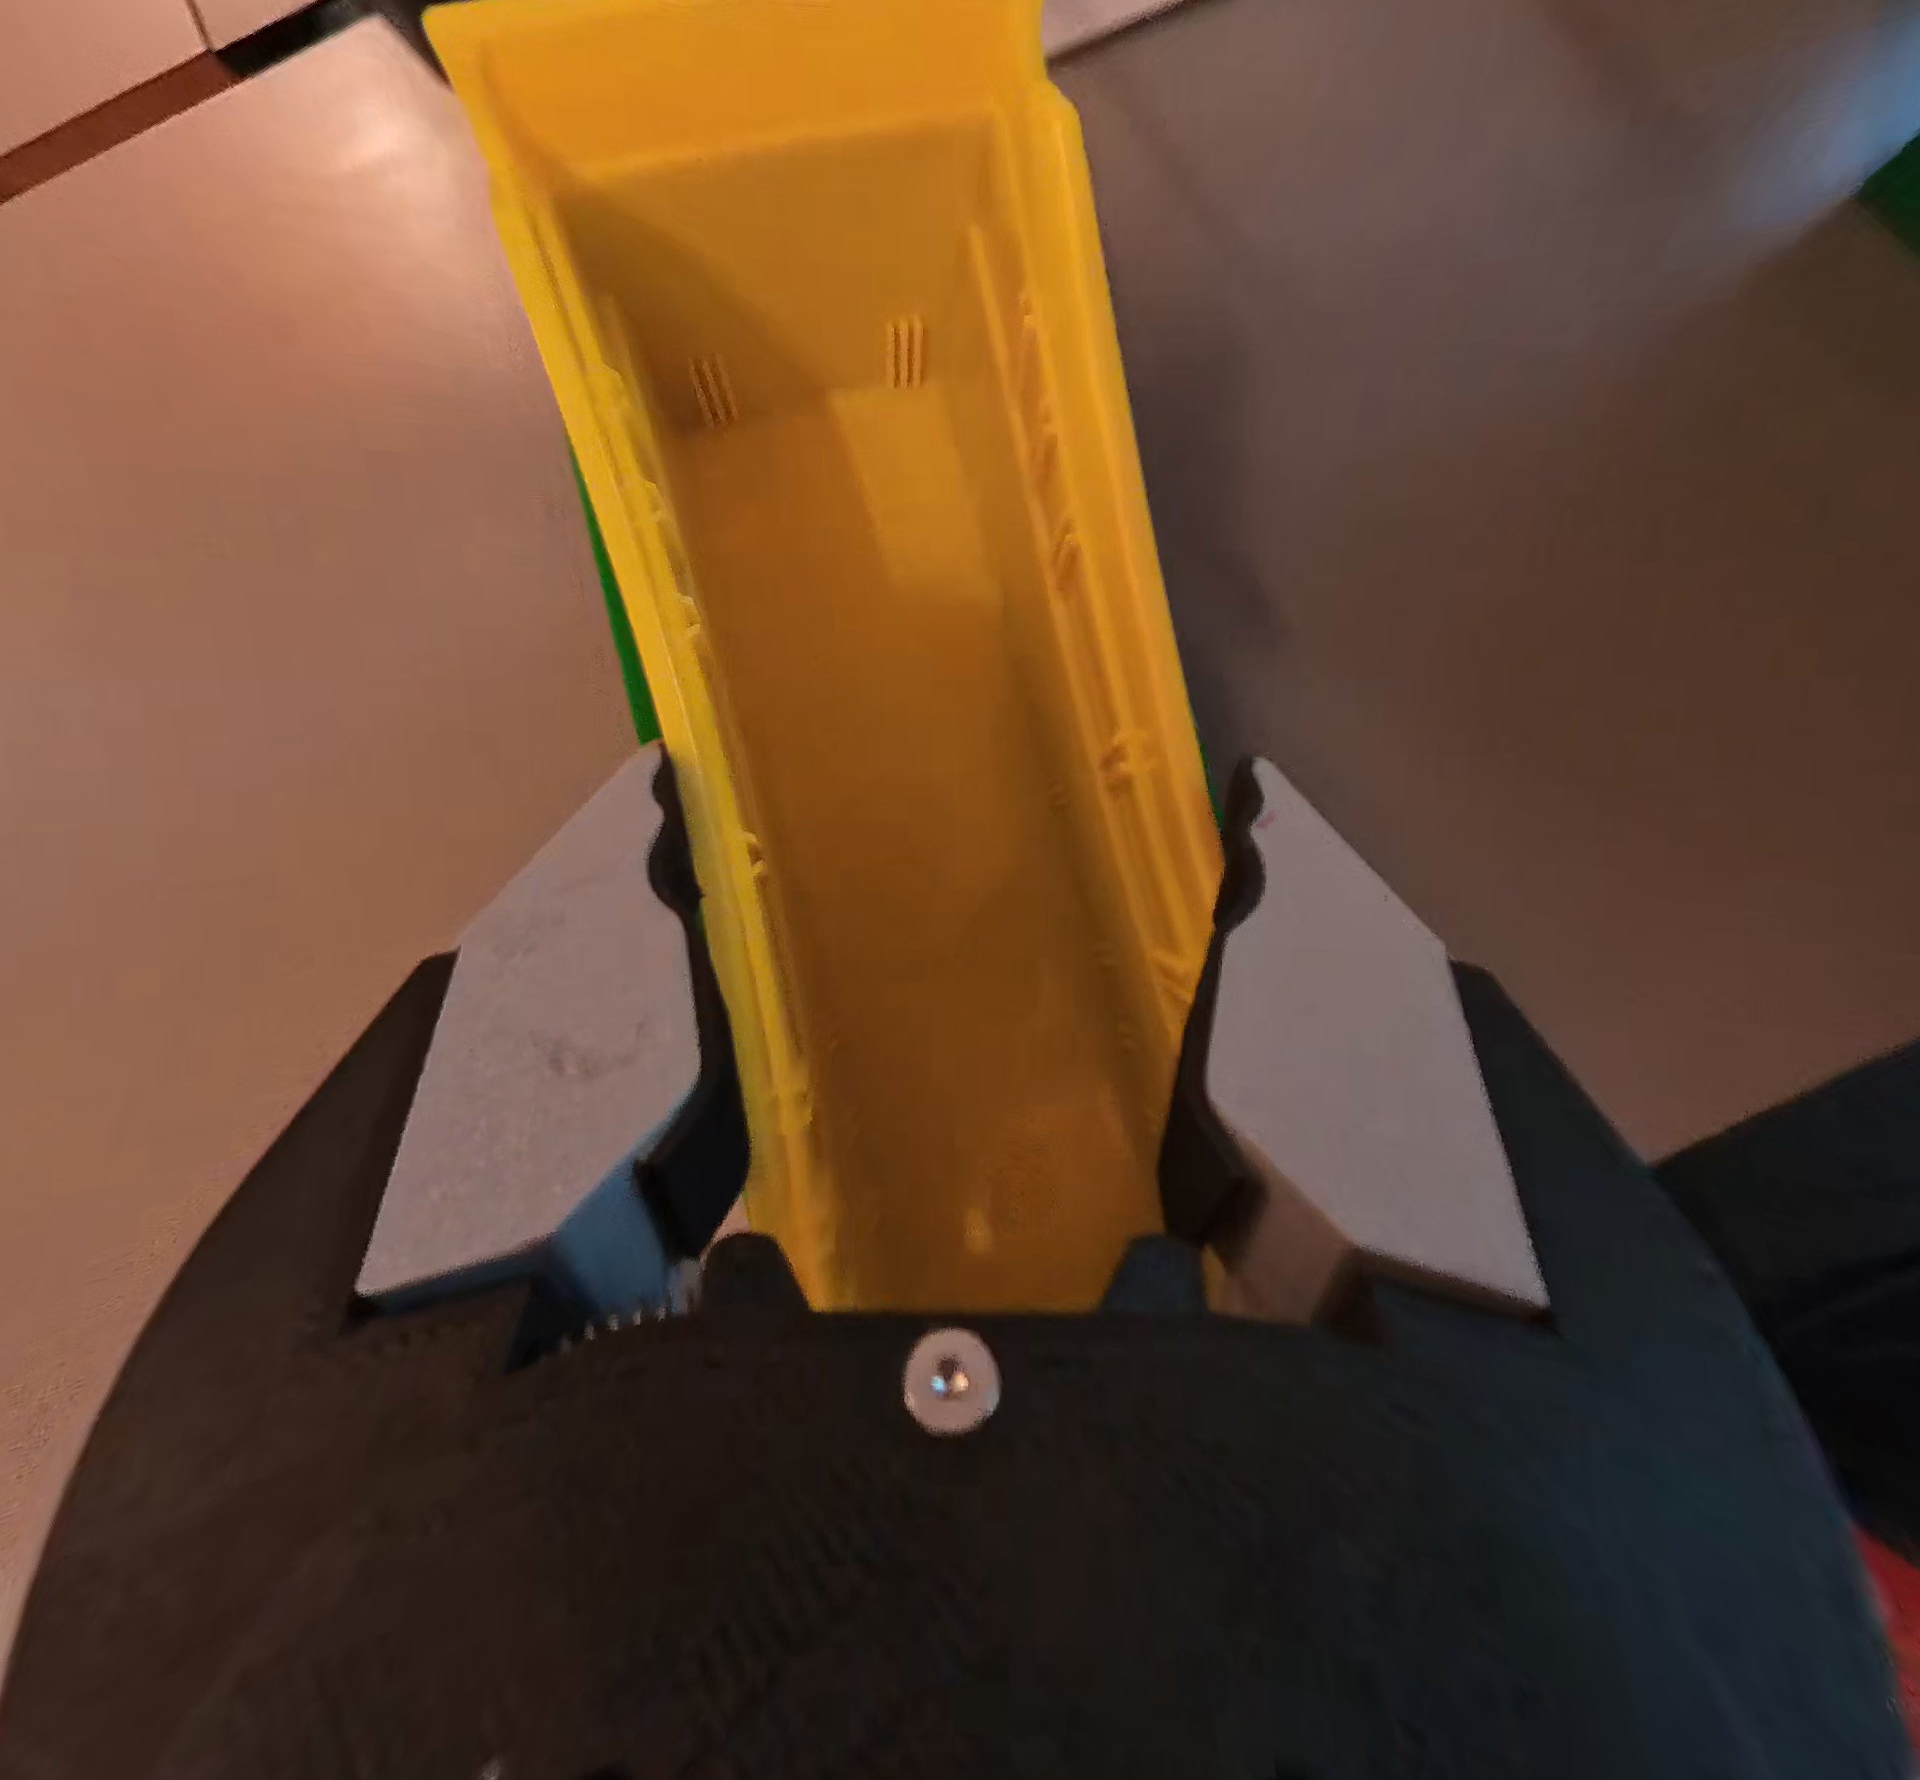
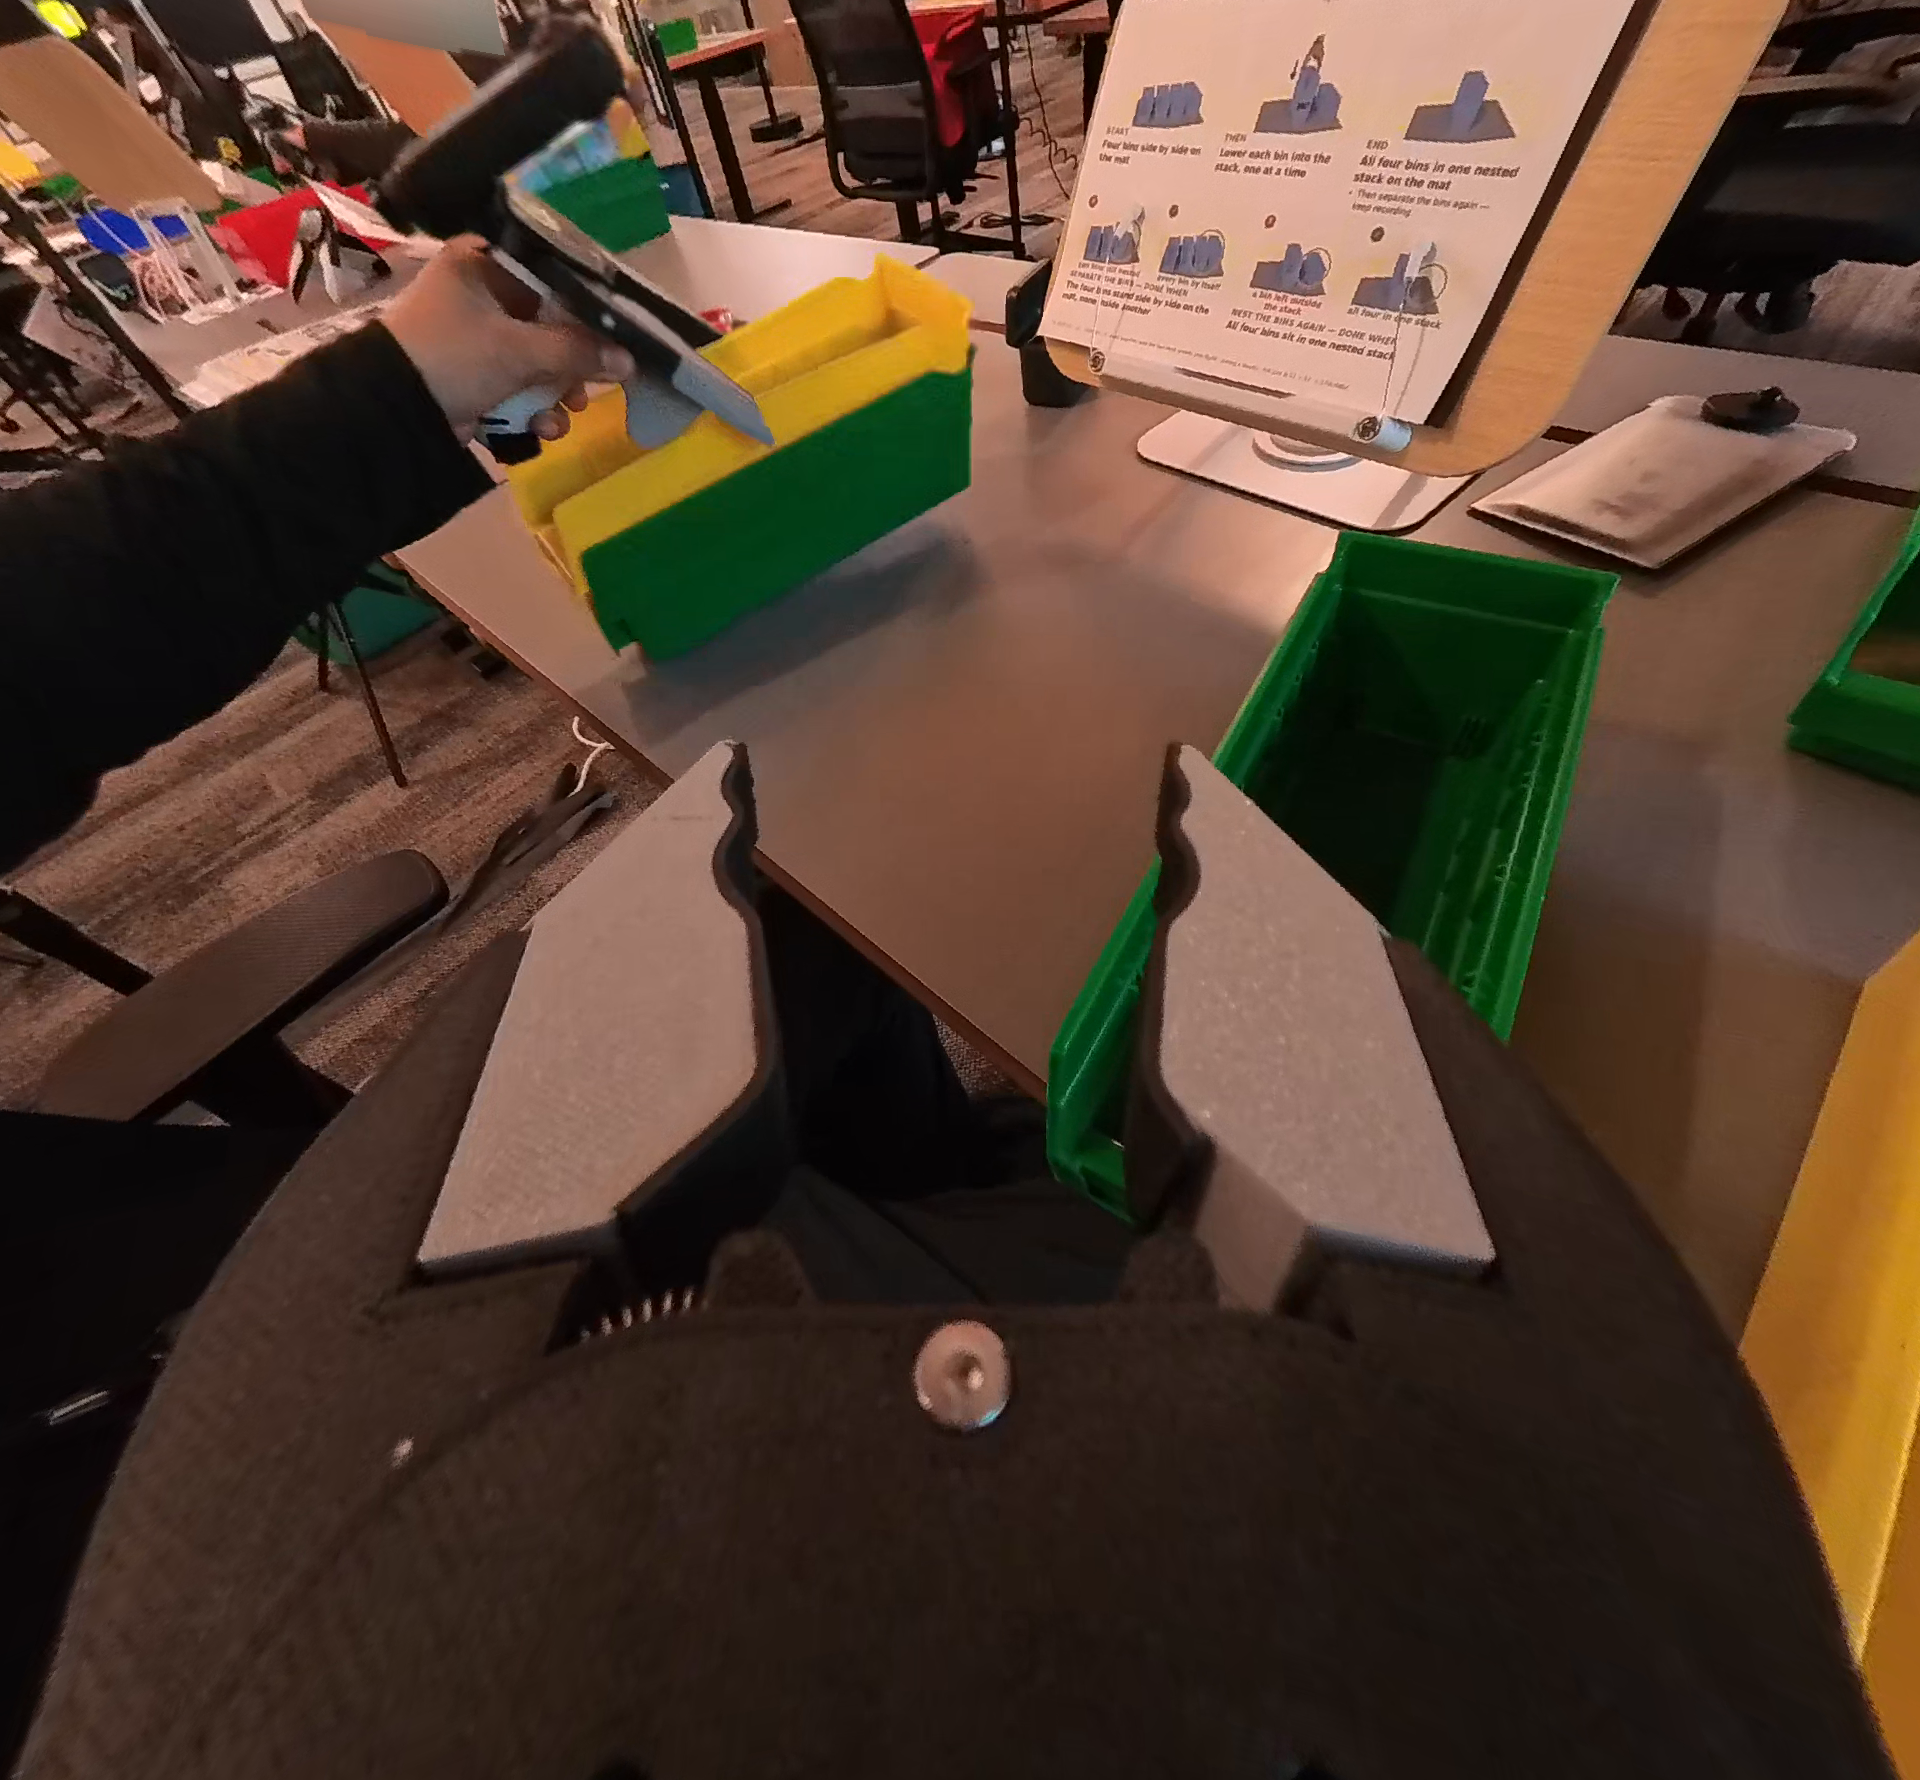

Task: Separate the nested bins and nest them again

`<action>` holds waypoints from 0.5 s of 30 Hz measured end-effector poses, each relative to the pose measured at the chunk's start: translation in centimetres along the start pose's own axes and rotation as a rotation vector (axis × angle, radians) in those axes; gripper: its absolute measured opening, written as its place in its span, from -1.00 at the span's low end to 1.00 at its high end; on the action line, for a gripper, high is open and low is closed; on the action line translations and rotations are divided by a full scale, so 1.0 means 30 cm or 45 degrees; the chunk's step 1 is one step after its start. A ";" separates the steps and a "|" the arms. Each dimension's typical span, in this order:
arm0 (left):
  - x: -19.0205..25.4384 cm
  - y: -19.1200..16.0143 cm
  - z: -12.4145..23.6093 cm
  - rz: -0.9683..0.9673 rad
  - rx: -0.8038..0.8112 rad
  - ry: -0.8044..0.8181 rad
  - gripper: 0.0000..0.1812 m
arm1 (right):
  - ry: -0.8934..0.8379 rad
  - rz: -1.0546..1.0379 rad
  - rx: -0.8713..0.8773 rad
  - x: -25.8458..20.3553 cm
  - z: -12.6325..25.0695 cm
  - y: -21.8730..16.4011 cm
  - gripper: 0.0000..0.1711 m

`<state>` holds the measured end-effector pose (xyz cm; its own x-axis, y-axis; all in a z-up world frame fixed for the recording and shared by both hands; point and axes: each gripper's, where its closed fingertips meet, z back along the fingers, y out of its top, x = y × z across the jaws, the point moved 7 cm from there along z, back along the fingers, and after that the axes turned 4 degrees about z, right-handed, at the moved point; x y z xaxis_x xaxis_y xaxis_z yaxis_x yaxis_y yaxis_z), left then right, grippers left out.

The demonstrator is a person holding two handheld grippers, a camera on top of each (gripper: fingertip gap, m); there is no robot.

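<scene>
Left gripper point(image 1: 951, 899): fills the lower half of the left wrist view; fingers clamped against both long walls of a yellow bin point(image 1: 883, 691), whose open interior runs up the centre of the frame; thin green slivers show along the bin's outer edges, so it sits in a green bin point(image 1: 613, 608).

Same pair, right wrist view: left gripper point(image 2: 717, 400) at centre left, held in a hand point(image 2: 488, 348) with a dark sleeve; yellow bin point(image 2: 831, 348) nested in the green bin point(image 2: 790, 515); the stack is tilted, above the grey table point(image 2: 987, 743) near its left edge, contact with the surface not clear.

Right gripper point(image 2: 951, 857): lower centre; fingers apart, gripping nothing; right finger overlaps the near end of a second, empty green bin point(image 2: 1455, 743) at centre right; contact cannot be told.

Further items: a green bin edge point(image 2: 1860, 691) at the right margin; a yellow surface point(image 2: 1839, 1263) at lower right; an instruction board point(image 2: 1403, 120) on a stand, upper right.
</scene>
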<state>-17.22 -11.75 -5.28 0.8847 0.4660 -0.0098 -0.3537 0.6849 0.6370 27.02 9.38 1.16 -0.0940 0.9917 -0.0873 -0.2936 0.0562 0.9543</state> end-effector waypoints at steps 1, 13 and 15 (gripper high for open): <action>0.004 0.010 0.015 0.041 0.049 -0.063 0.11 | -0.001 -0.001 0.001 0.001 0.000 0.000 -0.12; 0.042 0.018 0.095 0.010 0.241 -0.130 0.08 | 0.017 0.006 -0.036 -0.011 -0.027 -0.009 -0.11; 0.031 0.028 0.126 0.015 0.299 -0.065 0.05 | 0.018 0.008 -0.048 -0.012 -0.030 -0.013 -0.11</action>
<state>-15.55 -12.87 -1.84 0.8972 0.4404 0.0336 -0.2891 0.5279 0.7986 26.30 8.90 0.58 -0.1095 0.9903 -0.0855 -0.3288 0.0451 0.9433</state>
